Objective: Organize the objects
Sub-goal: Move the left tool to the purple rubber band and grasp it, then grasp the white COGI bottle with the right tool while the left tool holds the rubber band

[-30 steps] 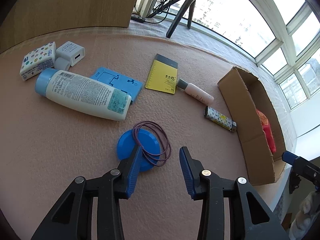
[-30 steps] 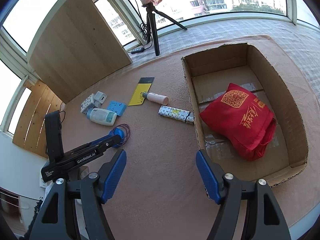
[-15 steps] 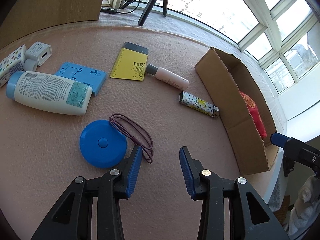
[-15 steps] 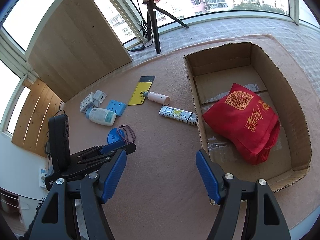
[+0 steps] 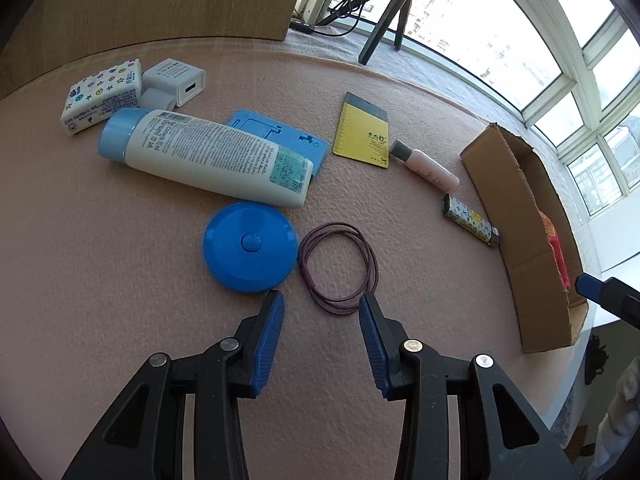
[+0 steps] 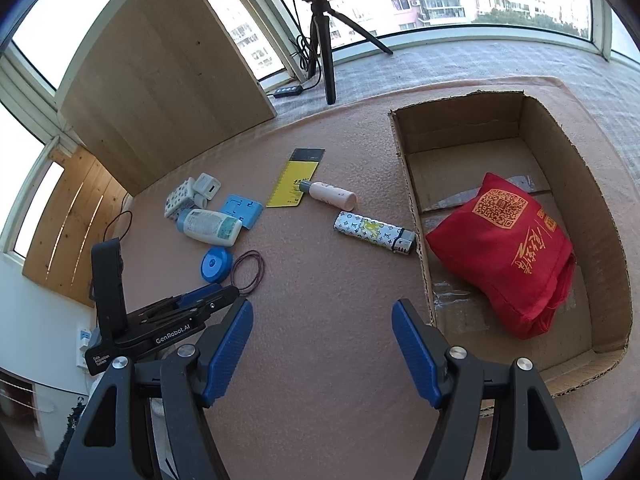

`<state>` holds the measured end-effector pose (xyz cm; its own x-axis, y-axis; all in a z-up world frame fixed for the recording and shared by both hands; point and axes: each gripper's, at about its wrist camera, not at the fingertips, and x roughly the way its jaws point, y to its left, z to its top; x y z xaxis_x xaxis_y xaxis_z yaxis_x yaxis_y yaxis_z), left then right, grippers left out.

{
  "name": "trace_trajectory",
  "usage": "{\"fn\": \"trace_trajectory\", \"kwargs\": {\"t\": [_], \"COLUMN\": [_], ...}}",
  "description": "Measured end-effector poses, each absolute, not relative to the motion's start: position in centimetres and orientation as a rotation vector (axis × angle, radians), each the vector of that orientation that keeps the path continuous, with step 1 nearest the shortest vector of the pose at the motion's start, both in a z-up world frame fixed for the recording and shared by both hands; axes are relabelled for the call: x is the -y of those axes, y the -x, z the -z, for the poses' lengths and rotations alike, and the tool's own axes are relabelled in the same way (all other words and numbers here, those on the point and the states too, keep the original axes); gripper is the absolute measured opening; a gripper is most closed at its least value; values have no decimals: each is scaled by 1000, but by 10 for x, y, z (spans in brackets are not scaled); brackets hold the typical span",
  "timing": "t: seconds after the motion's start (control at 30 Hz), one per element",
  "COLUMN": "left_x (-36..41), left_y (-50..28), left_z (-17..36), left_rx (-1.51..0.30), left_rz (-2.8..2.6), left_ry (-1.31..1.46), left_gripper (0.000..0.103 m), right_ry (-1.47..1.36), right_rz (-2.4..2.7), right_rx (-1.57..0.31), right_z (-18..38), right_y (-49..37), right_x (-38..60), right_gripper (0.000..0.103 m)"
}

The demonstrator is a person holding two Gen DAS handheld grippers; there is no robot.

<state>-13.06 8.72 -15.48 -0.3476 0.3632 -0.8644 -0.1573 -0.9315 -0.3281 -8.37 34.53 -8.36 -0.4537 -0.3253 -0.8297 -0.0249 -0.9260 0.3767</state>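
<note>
Left gripper (image 5: 321, 309): spread wide, empty, low over the mat (image 5: 120, 280).
Cord loop (image 5: 338, 268): on the mat just beyond its fingertips, in line with the gap, touching neither.
Blue disc (image 5: 250, 246): just left of the loop.
Right gripper (image 6: 322, 318): spread, empty, left of the box (image 6: 416, 208).
Red bag (image 6: 504, 252): inside the box.

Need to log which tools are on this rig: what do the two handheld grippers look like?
Both match: black plastic frames with silver rivets and two ribbed blue fingers each. The left gripper, seen from the right wrist, has white "GenRobot.AI" lettering on its side and a black upright block at the rear. The right gripper shows the same black-and-blue build.
</note>
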Motion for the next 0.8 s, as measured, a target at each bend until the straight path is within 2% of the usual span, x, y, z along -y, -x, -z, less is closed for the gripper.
{"fn": "trace_trajectory", "kwargs": {"t": [0.1,0.17,0.33,0.57,0.8], "left_x": [-86,-87,-96,-110,-129], "left_y": [124,121,119,132,140], "left_z": [151,149,144,146,156], "left_rx": [248,228,225,195,130], "left_rz": [-2335,-2335,-2338,-2309,-2226], "left_ry": [1555,1556,1523,1514,1526], "left_gripper": [42,42,42,42,42], "right_ry": [-1516,-1516,-1559,-1639,-1695], "right_rz": [2503,2510,2471,2397,2368], "right_rx": [432,356,221,210,296], "right_z": [81,79,85,104,115], "right_y": [93,102,129,155,180], "right_x": [-341,-336,-324,-315,-320], "right_gripper": [68,64,43,42,42]}}
